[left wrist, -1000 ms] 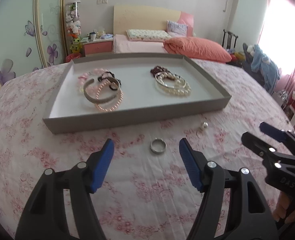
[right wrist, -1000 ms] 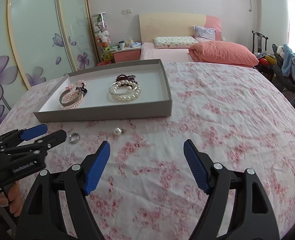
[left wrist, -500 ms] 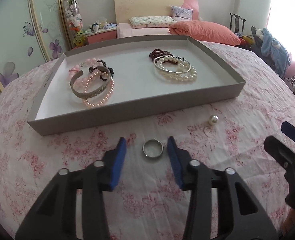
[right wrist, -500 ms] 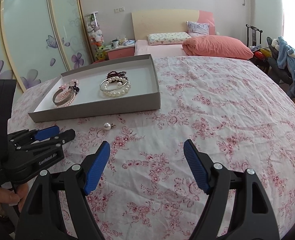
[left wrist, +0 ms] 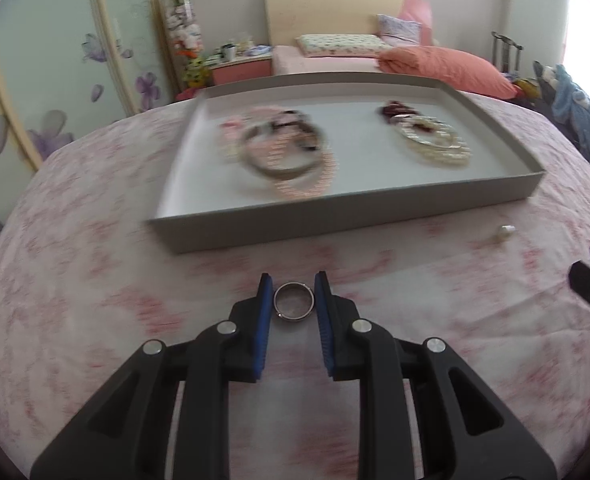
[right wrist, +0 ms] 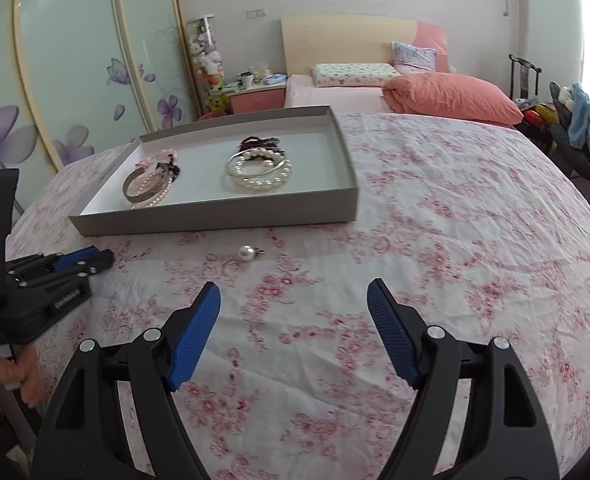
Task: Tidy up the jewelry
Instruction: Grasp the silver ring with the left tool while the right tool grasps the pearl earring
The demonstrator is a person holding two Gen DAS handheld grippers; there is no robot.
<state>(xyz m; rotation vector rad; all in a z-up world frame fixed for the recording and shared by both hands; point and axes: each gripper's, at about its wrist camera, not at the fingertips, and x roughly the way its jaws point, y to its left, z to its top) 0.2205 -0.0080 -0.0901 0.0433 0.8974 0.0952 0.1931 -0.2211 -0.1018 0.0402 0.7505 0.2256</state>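
Covering the broad surface, a wrinkled pink-flowered cloth [right wrist: 435, 240] bears a shallow grey cardboard tray [right wrist: 215, 216] of bead bracelets, a loose pearl [right wrist: 245, 252], and a silver ring [left wrist: 293, 301] lying between the closing blue pads of the left gripper [left wrist: 293, 292], while the right gripper [right wrist: 293, 300] gapes empty.

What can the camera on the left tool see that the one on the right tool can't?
Only the left wrist view shows the silver ring, lying between the left gripper's closing jaws. Only the right wrist view shows the right gripper's wide-open jaws with nothing between them, and the hand holding the left tool. Both show the grey tray of bracelets and the loose pearl earring on the floral cloth.
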